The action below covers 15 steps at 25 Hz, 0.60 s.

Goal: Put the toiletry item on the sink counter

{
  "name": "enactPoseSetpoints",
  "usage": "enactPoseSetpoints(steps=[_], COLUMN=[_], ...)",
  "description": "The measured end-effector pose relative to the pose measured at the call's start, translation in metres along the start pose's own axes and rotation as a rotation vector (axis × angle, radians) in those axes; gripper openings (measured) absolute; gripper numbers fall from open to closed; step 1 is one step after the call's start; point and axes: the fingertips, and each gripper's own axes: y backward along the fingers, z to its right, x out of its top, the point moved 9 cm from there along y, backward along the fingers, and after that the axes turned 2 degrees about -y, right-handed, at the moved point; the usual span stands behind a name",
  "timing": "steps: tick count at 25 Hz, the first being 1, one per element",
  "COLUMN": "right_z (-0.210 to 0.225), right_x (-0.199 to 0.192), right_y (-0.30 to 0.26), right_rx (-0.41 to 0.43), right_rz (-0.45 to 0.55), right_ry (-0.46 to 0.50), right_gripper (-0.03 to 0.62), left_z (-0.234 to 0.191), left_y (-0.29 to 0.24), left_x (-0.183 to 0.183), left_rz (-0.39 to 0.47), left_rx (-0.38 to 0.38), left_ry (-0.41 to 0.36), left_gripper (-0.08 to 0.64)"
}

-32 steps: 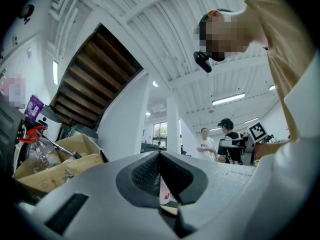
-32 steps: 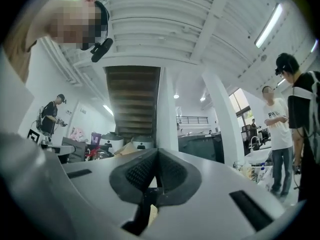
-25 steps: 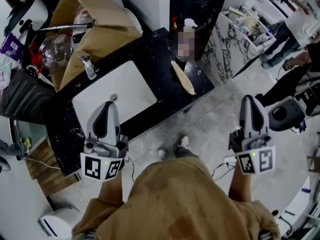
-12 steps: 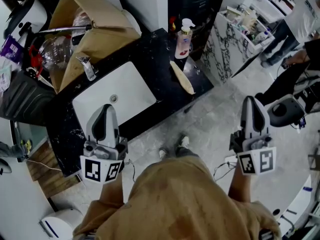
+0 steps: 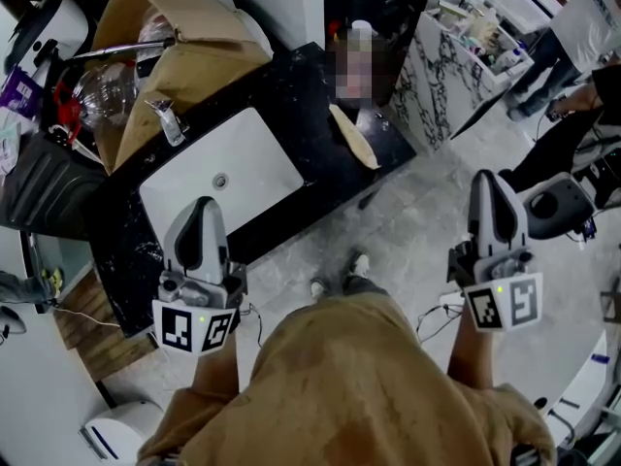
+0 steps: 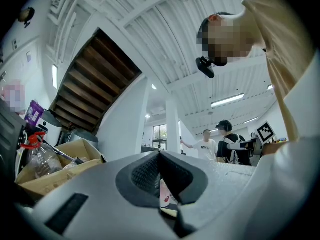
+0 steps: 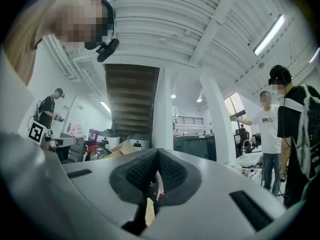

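Black speckled counter point(image 5: 310, 115), glossy, and your pale bottle point(image 6: 165, 195) with red print stands at its far right corner; left gripper point(image 5: 201, 207) and right gripper point(image 5: 485, 181) both pinched closed, empty.

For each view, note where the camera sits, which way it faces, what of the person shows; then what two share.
Head view: head-worn, facing steeply down at the counter; shirt, shoes show.
Left gripper view: on the left hand-held gripper, facing slightly up along shut jaws; shirt shows.
Right gripper view: same on the right hand-held gripper.
Shared: box, head and left gripper views.
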Motion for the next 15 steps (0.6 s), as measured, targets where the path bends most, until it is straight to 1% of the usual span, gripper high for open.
enactPoseSetpoints(steps=[9,13,15], right_z=[-0.006,-0.007,-0.008], right_x=[0.002,0.0,0.0], right_y=[0.007,0.011,0.015], right_rx=[0.007,0.003,-0.005], right_rz=[-0.013,-0.027,-0.03], right_ry=[0.022,0.033,0.035], right_gripper=[0.003,0.003,0.003], left_z=[0.002,0.0,0.0], left_y=[0.004,0.006,0.006], left_x=[-0.003,-0.012,-0.017], left_rz=[0.001,0.001,-0.001], left_rx=[-0.009,0.005,0.0], left_ry=[0.01,0.027,0.038], left_gripper=[0.005,0.005,0.005])
